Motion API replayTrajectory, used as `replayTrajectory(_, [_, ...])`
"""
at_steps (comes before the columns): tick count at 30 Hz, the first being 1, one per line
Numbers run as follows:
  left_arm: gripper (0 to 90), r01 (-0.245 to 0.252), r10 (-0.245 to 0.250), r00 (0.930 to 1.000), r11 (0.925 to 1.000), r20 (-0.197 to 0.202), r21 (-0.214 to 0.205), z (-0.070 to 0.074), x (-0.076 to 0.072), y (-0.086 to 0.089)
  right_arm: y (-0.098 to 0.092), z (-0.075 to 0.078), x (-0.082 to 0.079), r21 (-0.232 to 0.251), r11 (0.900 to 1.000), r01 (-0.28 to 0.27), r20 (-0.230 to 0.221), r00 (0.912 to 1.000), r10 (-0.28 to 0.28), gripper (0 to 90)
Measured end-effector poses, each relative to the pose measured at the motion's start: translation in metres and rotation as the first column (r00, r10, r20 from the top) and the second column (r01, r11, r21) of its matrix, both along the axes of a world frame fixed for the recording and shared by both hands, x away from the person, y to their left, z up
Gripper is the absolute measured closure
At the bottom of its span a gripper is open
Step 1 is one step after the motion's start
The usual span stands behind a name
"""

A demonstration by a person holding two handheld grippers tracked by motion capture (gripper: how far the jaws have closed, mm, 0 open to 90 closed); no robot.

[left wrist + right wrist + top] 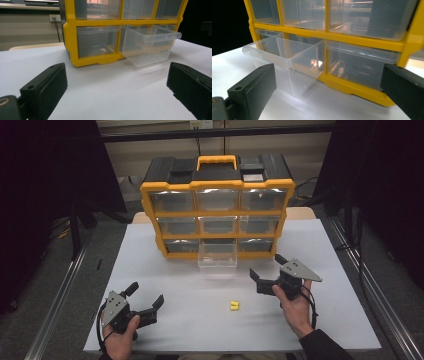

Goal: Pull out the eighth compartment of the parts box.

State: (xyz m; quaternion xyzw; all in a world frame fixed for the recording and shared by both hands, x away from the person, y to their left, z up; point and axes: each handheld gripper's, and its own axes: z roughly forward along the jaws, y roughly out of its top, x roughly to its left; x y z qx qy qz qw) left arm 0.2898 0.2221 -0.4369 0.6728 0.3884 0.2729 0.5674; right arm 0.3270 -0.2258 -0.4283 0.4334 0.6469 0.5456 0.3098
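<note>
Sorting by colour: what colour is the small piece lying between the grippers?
Yellow; the small piece shows best in the high view.

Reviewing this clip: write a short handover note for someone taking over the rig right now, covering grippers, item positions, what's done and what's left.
Left gripper: open, holding nothing, near the table's front left.
Right gripper: open, holding nothing, in front of the organizer's right side.
Yellow organizer stands at the back of the table; its bottom middle drawer is pulled out and looks empty.
Small yellow piece lies loose on the table between the grippers.
Done: drawer opened.
Left, probably: pick up the piece, drop it in the drawer, close it.
</note>
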Motion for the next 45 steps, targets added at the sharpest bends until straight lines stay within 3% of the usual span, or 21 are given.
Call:
replayTrajectory(21, [3.1, -0.006, 0.006, 0.9999, 1.0000, 0.010, 0.007, 0.001, -0.004, 0.000, -0.042, -0.005, -0.037, -0.002, 0.9940, 0.110, 0.051, 0.9927, -0.109, 0.8])
replayTrajectory(26, [2.7, -0.013, 0.013, 0.9999, 0.9999, 0.004, 0.002, 0.001, -0.004, -0.001, -0.050, -0.008, -0.044, -0.001, 0.9920, 0.126, 0.044, 0.9911, -0.126, 0.8])
replayTrajectory(35, [2.0, -0.039, 0.039, 0.9992, 0.9991, -0.008, -0.019, 0.001, -0.005, 0.002, -0.066, -0.008, -0.061, 0.005, 0.9832, 0.183, 0.045, 0.9822, -0.183, 0.8])
replayTrajectory(38, [2.0, -0.038, 0.038, 0.9992, 0.9992, -0.011, -0.015, 0.001, -0.006, 0.001, -0.072, -0.010, -0.068, -0.016, 0.9781, 0.207, 0.044, 0.9775, -0.207, 1.2])
replayTrajectory(45, [1.7, -0.031, 0.031, 0.9995, 0.9990, -0.005, -0.033, 0.003, -0.009, 0.001, -0.080, -0.012, -0.079, -0.011, 0.9730, 0.231, 0.044, 0.9722, -0.230, 1.2])
